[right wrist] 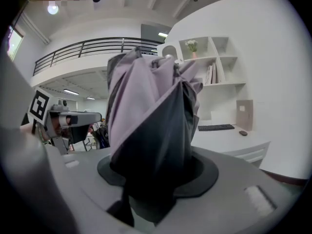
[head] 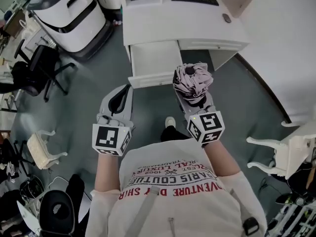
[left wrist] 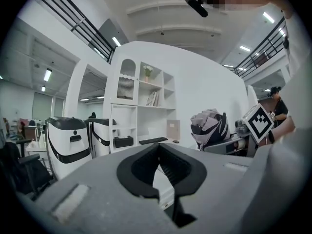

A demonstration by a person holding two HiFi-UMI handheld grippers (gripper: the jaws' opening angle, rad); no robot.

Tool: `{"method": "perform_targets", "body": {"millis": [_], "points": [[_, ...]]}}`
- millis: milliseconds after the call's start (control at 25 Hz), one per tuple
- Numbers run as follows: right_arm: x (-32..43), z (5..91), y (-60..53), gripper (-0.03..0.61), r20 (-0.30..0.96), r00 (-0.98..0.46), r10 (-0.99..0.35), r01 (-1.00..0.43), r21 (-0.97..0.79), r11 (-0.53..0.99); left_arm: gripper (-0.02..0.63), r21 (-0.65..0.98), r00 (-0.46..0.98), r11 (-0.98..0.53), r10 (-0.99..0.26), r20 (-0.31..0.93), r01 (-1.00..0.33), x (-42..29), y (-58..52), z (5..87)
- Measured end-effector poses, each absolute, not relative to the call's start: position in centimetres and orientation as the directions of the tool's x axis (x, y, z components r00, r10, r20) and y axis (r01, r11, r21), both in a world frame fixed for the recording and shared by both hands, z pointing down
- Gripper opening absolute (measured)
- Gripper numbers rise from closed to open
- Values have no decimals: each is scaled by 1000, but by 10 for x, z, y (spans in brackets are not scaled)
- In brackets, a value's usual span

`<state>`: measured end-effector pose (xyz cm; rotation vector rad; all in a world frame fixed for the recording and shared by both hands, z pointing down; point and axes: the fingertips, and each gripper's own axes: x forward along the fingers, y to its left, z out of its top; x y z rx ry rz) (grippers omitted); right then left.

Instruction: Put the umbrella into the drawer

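Jaws of the right gripper (head: 193, 97) are clamping the folded umbrella (head: 192, 79) low on its bundle, so the crumpled lilac-and-dark canopy is standing up out of the grip. That hold is probably leaving the free end clear to be led into the drawer (head: 154, 58). The drawer is standing pulled out from the white desk (head: 148, 26), ready to receive it. The umbrella is hanging by the drawer's front right corner, above the floor and not yet over the opening. The left gripper (left wrist: 157, 152) is hovering short of the drawer's front left corner, its jaws pressed together at the tips with nothing between them. It is likely waiting in reserve. In the right gripper view the canopy is covering the pads, so the exact contact is hidden, and the umbrella's handle is not showing in any view. From above, the drawer's depth is hard to judge.
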<state>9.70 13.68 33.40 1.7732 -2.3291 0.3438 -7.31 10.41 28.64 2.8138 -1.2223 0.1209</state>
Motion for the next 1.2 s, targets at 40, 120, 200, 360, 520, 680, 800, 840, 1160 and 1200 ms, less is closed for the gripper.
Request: {"method": "perform_targets", "body": {"millis": [40, 120, 200, 360, 520, 680, 800, 840, 1160, 1200], "points": [[109, 333, 120, 218, 296, -289, -910, -957, -73, 280, 6, 35, 667, -667, -739, 99, -744, -60, 89, 284], [133, 334, 86, 218, 303, -336, -892, -941, -77, 329, 6, 35, 637, -637, -764, 99, -770, -36, 62, 281], [154, 337, 52, 218, 315, -373, -873, -926, -71, 370, 6, 41, 605, -605, -789, 106, -795, -15, 35, 282], [178, 351, -1, 219, 347, -435, -831, -897, -90, 432, 6, 62, 552, -549, -821, 145, -834, 11, -7, 296], [179, 370, -41, 219, 387, -485, -784, -868, -102, 486, 6, 71, 521, -517, -836, 174, -853, 17, -35, 312], [170, 394, -72, 221, 434, -518, -737, -845, -124, 521, 6, 77, 508, -503, -838, 198, -861, 15, -60, 331], [154, 418, -93, 221, 477, -539, -695, -822, -118, 557, 6, 94, 516, -507, -834, 197, -857, 8, -83, 348], [146, 428, -101, 221, 496, -545, -676, -812, -112, 572, 6, 97, 518, -509, -832, 199, -855, 3, -92, 354], [102, 533, -154, 224, 665, -575, -476, -702, -104, 704, 6, 146, 566, -547, -798, 208, -824, -15, -165, 412], [98, 550, -154, 224, 688, -578, -439, -683, -113, 721, 6, 159, 572, -549, -795, 205, -820, -15, -169, 423]]}}
